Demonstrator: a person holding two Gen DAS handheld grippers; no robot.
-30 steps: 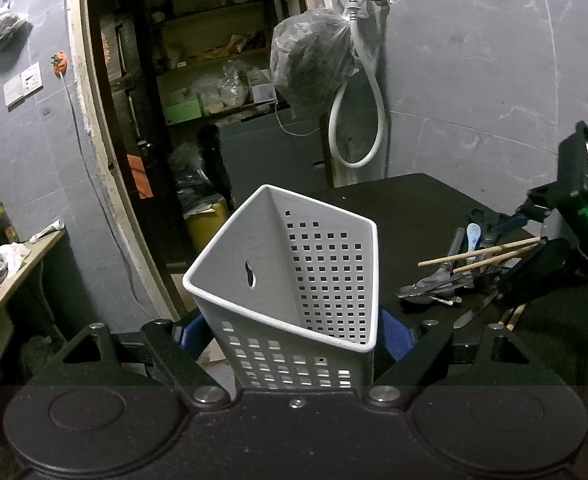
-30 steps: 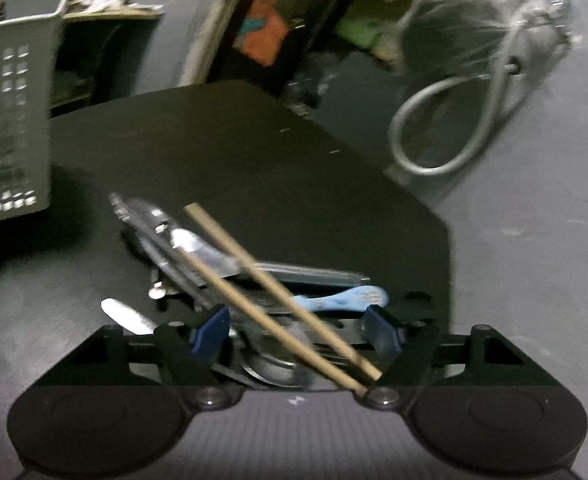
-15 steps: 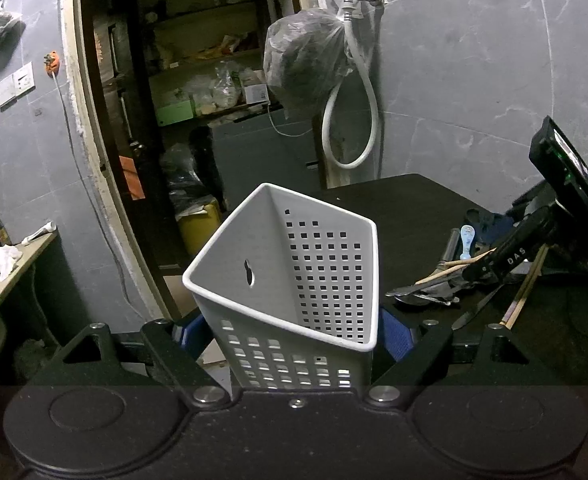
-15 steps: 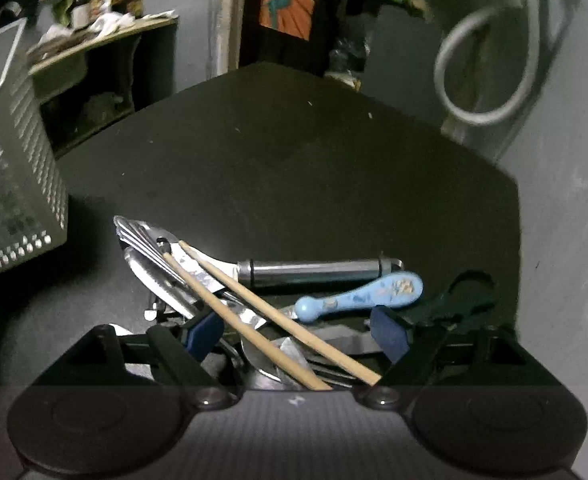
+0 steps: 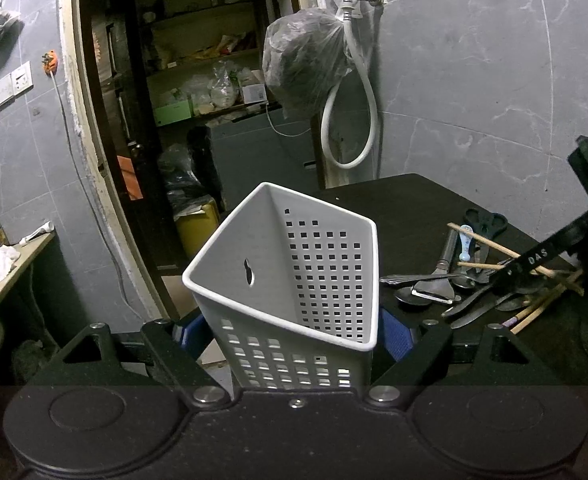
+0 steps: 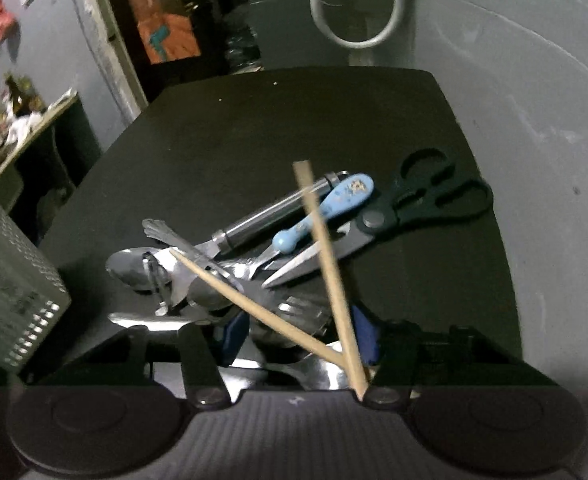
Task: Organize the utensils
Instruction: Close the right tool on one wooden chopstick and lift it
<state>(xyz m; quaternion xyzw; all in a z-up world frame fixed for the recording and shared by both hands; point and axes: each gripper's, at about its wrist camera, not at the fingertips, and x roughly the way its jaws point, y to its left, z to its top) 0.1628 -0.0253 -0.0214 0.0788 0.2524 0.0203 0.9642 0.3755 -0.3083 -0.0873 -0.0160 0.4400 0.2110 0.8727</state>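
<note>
1. Left wrist view shows your left gripper (image 5: 289, 334) clamped on the white perforated basket (image 5: 294, 284), its blue pads pressed against the basket's two lower sides; the basket sits tilted, open mouth facing up and away.
2. To the right of the basket, on the black table (image 5: 406, 208), lies the pile of utensils (image 5: 446, 284): spoons, knives, a peeler, wooden chopsticks (image 5: 490, 246) and black scissors (image 5: 488, 220) at the far side of the heap.
3. Your right gripper (image 5: 534, 264) reaches into that pile from the right of the basket, its black finger marked "DAS" lying across the cutlery.
4. Right wrist view puts the basket at the left edge, well apart from the pile.
5. Your right gripper's (image 6: 294, 332) jaws have just been closing and stand partly open over the heap. Two chopsticks (image 6: 326, 248) and some spoon and fork ends lie between the blue pads (image 6: 364, 336); with the blur you cannot tell whether the pads press on them.
6. A blue-handled spoon (image 6: 326, 212) and a steel-handled tool (image 6: 273, 216) lie beyond the chopsticks, on the side of the pile away from the basket, next to the scissors (image 6: 422, 204).
</note>
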